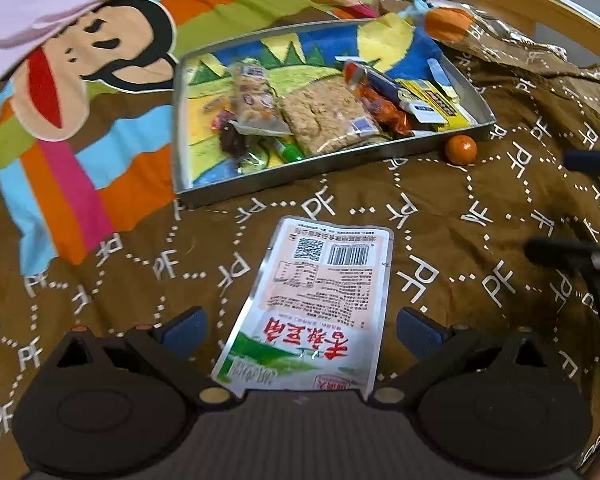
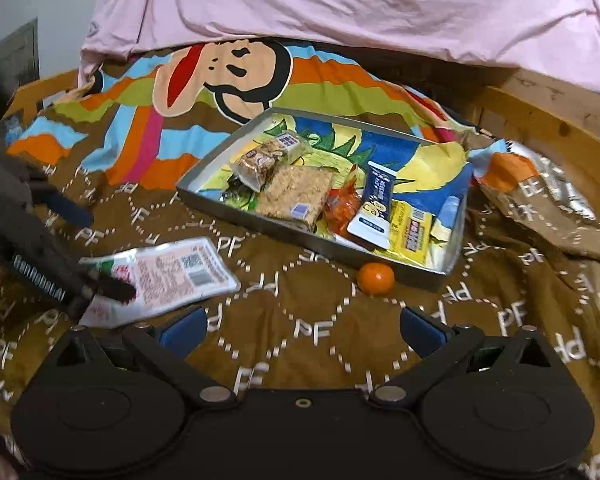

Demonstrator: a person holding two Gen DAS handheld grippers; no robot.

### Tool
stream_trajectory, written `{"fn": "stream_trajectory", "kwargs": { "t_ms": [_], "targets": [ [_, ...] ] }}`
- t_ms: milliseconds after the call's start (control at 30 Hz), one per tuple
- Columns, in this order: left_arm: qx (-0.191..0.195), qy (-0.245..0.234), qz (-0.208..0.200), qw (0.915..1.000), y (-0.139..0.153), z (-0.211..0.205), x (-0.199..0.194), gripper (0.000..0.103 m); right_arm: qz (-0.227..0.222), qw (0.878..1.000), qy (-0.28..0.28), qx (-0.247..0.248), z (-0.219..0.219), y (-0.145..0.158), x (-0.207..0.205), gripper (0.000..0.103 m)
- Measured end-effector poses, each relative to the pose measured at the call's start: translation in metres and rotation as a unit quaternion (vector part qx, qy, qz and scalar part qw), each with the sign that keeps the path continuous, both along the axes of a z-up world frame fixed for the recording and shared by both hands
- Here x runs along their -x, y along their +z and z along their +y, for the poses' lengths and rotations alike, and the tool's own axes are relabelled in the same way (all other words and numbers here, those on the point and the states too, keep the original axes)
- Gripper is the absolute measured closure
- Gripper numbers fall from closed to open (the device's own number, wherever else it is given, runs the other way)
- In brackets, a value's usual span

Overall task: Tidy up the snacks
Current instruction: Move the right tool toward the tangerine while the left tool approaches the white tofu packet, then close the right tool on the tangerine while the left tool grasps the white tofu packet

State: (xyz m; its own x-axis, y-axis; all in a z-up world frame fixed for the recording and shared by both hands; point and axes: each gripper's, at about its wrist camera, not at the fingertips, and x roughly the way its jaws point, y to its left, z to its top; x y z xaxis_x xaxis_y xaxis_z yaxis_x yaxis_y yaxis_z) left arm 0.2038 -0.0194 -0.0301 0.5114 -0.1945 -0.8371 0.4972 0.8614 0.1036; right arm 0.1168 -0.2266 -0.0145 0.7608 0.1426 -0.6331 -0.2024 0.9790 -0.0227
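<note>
Your left gripper (image 1: 300, 330) stands wide open, holding nothing, straddling the flat snack packet (image 1: 312, 300) on the bedspread short of the metal tray (image 1: 380, 156); close too high and the limp film may slip; your right gripper (image 2: 302, 326) is open and empty too.
</note>
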Motion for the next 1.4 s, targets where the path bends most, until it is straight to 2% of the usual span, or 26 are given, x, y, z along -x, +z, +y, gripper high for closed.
{"fn": "stream_trajectory", "kwargs": {
  "t_ms": [233,333,500,800,967,1167,1400],
  "targets": [
    [-0.009,-0.008,0.017,0.9998,-0.018,-0.003,-0.014,0.000,0.023,0.997,-0.032,-0.067,-0.014,-0.022,-0.041,0.001],
    [-0.023,-0.001,0.025,0.9994,-0.025,-0.003,-0.020,0.000,0.018,0.997,-0.046,-0.063,-0.016,-0.028,-0.053,0.004],
    [-0.003,0.017,0.046,0.9988,-0.030,0.001,-0.028,0.000,0.015,0.994,-0.093,-0.061,-0.028,-0.043,-0.078,0.012],
    [0.006,-0.010,0.070,0.9975,-0.043,-0.010,-0.038,0.000,0.026,0.993,-0.103,-0.056,-0.029,-0.064,-0.103,0.031],
    [0.033,0.003,0.088,0.9956,-0.044,-0.007,-0.044,0.001,0.031,0.991,-0.116,-0.066,-0.034,-0.067,-0.107,0.054],
    [0.074,0.014,0.112,0.9909,-0.036,-0.006,-0.045,0.006,0.038,0.987,-0.131,-0.083,-0.039,-0.067,-0.105,0.067],
    [0.113,0.028,0.126,0.9852,-0.036,-0.017,-0.039,0.010,0.043,0.990,-0.108,-0.083,-0.023,-0.061,-0.097,0.067]
  ]
}}
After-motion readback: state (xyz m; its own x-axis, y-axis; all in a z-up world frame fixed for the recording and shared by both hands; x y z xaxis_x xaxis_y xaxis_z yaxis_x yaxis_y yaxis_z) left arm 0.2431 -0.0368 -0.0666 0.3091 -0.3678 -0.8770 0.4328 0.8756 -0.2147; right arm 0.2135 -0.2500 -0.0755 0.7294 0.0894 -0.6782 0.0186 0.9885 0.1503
